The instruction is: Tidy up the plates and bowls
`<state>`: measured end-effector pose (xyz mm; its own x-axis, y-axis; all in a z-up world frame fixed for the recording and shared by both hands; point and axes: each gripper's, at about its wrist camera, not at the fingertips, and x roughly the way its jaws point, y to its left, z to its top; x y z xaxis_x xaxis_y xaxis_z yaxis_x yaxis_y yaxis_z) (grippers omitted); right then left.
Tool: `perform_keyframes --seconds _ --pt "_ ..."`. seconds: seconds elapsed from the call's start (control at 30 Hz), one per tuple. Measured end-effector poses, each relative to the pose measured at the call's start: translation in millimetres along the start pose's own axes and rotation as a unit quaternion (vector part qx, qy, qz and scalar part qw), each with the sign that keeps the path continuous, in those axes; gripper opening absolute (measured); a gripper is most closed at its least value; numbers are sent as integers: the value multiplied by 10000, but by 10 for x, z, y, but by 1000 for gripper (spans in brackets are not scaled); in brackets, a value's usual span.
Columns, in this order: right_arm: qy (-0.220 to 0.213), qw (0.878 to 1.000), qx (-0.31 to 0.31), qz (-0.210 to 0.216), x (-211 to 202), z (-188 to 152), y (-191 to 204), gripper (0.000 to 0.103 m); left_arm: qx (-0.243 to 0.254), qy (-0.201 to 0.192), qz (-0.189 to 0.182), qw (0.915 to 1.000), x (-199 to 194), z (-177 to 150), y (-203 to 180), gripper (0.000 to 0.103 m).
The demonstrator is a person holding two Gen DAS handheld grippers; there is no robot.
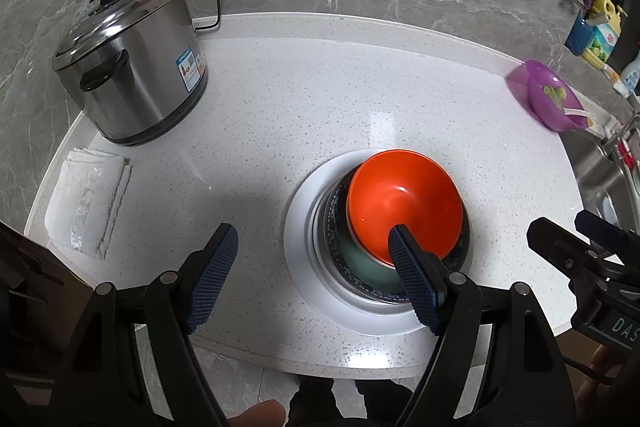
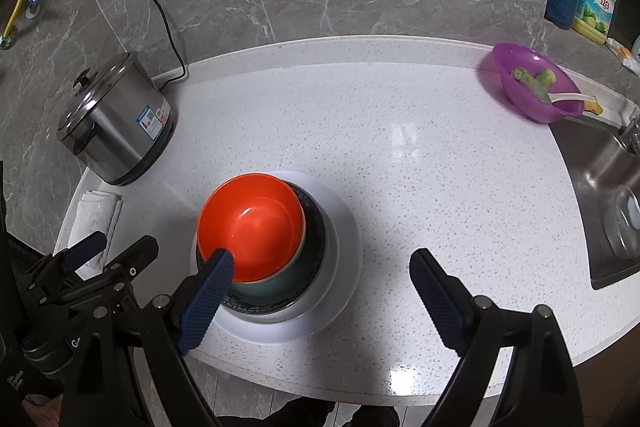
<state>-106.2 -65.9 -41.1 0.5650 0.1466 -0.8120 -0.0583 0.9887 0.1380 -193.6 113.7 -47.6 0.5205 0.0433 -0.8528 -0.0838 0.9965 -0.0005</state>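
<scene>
Stacked dishes, table (image 2: 440, 155) front edge: orange bowl (image 1: 404, 201) nested atop white plate (image 1: 298, 247), centred between left gripper (image 1: 316, 275) and right gripper (image 2: 324, 297), both released, empty, equally near.

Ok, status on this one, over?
Left gripper open, right gripper open, both empty. Orange bowl tops the stack on white plate. Nothing blocking.
</scene>
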Motion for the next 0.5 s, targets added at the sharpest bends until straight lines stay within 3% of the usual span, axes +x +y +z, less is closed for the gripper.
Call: perform_keyframes --seconds 0.5 --pt "62 10000 -62 47 46 19 -10 91 -43 14 3 10000 3 -33 -26 77"
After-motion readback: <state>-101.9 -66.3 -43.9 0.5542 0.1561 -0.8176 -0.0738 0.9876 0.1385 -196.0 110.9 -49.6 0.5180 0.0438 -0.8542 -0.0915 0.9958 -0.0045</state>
